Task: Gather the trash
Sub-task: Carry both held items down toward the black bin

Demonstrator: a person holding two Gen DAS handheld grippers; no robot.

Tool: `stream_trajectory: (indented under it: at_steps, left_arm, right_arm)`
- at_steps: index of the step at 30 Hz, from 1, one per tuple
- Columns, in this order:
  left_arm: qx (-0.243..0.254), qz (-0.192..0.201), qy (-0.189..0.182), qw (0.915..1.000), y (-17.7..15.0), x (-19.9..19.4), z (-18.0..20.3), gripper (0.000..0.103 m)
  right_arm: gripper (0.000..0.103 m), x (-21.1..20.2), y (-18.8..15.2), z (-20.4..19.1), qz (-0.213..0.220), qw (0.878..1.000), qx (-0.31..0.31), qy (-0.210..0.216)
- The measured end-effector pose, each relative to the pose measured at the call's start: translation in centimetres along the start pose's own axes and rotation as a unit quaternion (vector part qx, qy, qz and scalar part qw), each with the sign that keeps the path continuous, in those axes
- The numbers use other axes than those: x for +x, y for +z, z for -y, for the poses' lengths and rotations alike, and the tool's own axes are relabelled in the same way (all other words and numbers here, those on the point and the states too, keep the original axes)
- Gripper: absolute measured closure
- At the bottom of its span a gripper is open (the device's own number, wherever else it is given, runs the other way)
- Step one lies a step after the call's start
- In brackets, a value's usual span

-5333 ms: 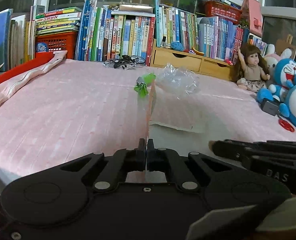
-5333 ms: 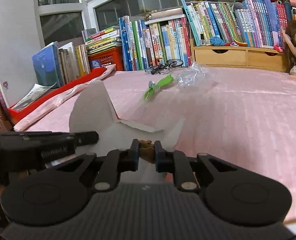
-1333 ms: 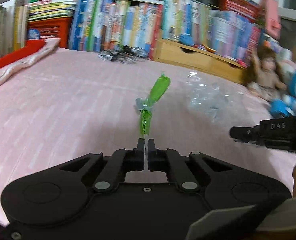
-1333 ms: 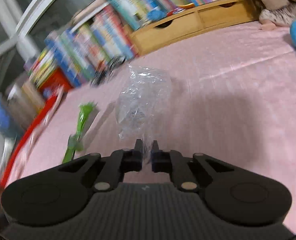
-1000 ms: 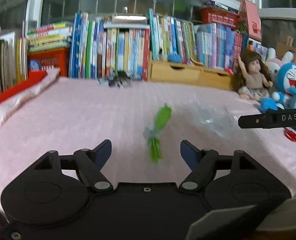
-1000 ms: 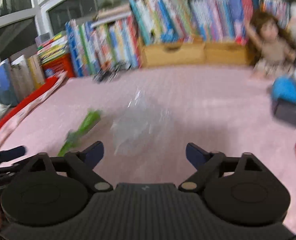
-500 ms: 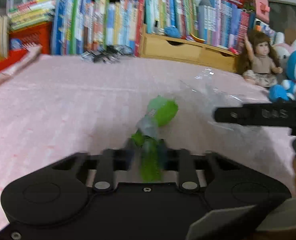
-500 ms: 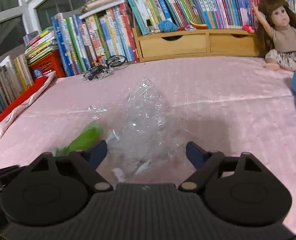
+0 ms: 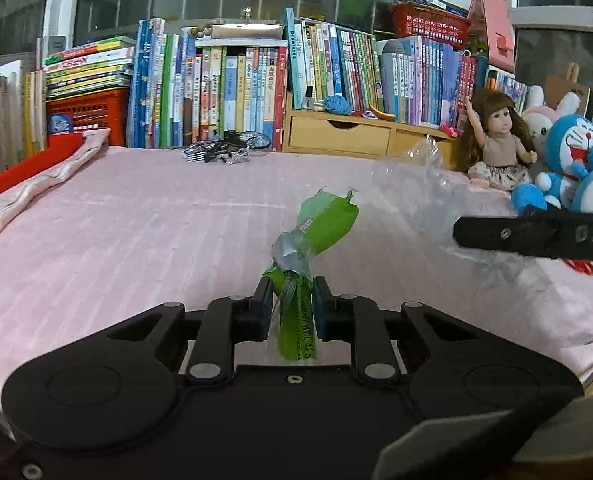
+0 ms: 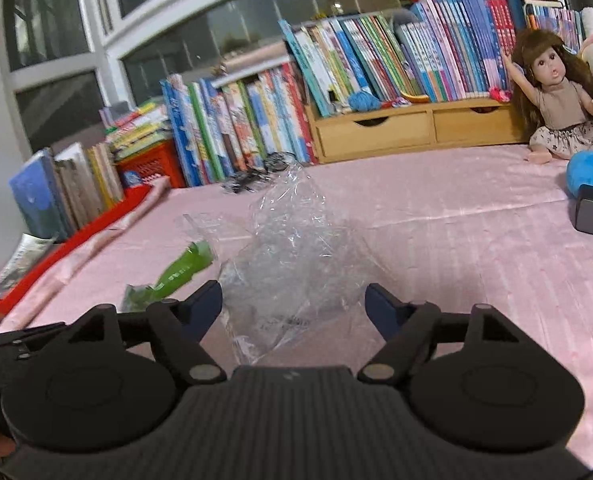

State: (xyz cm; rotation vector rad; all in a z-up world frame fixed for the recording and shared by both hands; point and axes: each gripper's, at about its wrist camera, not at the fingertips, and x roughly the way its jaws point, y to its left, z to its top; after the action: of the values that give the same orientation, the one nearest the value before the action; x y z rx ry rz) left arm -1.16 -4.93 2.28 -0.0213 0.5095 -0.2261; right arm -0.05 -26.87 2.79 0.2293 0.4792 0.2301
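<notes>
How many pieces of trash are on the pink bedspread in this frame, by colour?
Green wrapper: 1, held in the left hand-held gripper
Clear plastic bag: 1, between the open fingers of the right hand-held gripper
Total: 2

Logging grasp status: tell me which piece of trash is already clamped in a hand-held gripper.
The green wrapper, pinched in the left hand-held gripper. The clear plastic bag lies loose between the open right hand-held gripper.

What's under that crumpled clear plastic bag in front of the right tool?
Through the crumpled clear plastic bag only the pink bedspread shows. The green snack wrapper lies beside it, not under. Creases blur the bag's centre, so anything small there is hidden.
</notes>
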Motion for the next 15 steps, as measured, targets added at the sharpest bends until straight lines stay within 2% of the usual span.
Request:
stream_trajectory:
  at_steps: [8,15]
  left_arm:
    - [0.001,-0.025,-0.019,0.9995,-3.9,-5.4,0.2,0.084]
    - [0.002,-0.067,-0.033,0.9972,-7.3,-9.0,-0.6,0.084]
  right_arm:
    - [0.023,-4.4,-4.0,-1.9,-0.012,0.999,-0.015,0.028]
    - [0.023,-7.2,-8.0,-2.7,-0.042,0.998,-0.001,0.037]
